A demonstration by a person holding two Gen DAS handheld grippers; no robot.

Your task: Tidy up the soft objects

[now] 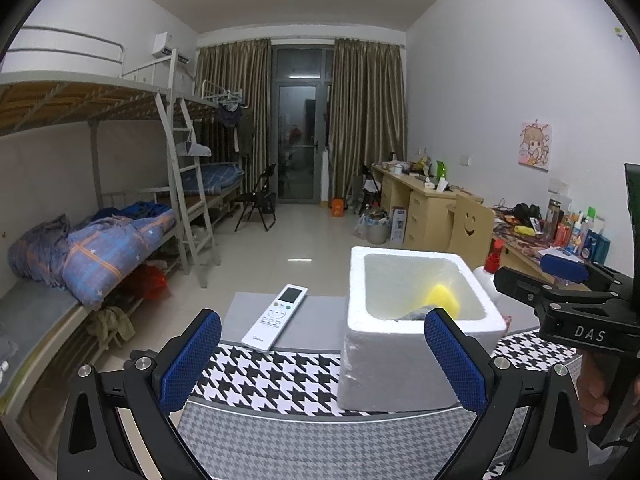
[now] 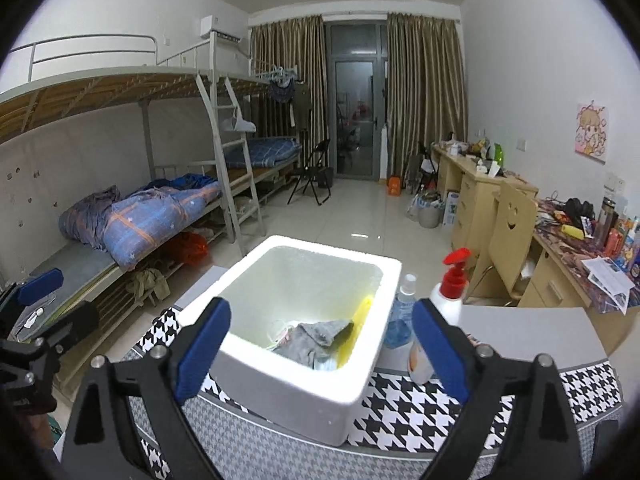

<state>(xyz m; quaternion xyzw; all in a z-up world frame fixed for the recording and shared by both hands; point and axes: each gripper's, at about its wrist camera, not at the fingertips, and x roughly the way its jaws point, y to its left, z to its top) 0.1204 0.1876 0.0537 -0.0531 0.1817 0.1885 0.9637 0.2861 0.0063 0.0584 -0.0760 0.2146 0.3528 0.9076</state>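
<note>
A white foam box (image 2: 304, 392) stands on a houndstooth-patterned table (image 2: 404, 412). Inside it lie a grey cloth (image 2: 316, 340), a yellow sponge (image 2: 360, 328) against the right wall and some pale fabric (image 2: 280, 334). My right gripper (image 2: 322, 344) hovers just in front of the box, open, with nothing between its blue pads. In the left wrist view the box (image 1: 400, 364) sits to the right, the yellow sponge (image 1: 442, 298) showing inside. My left gripper (image 1: 322, 356) is open and empty before the table. The right gripper (image 1: 560, 280) appears at the right edge there.
A white remote control (image 1: 276, 316) lies on the table left of the box. A white pump bottle with a red top (image 2: 448, 304) and a clear spray bottle (image 2: 402, 316) stand right of the box. Bunk beds line the left wall, desks and a chair the right.
</note>
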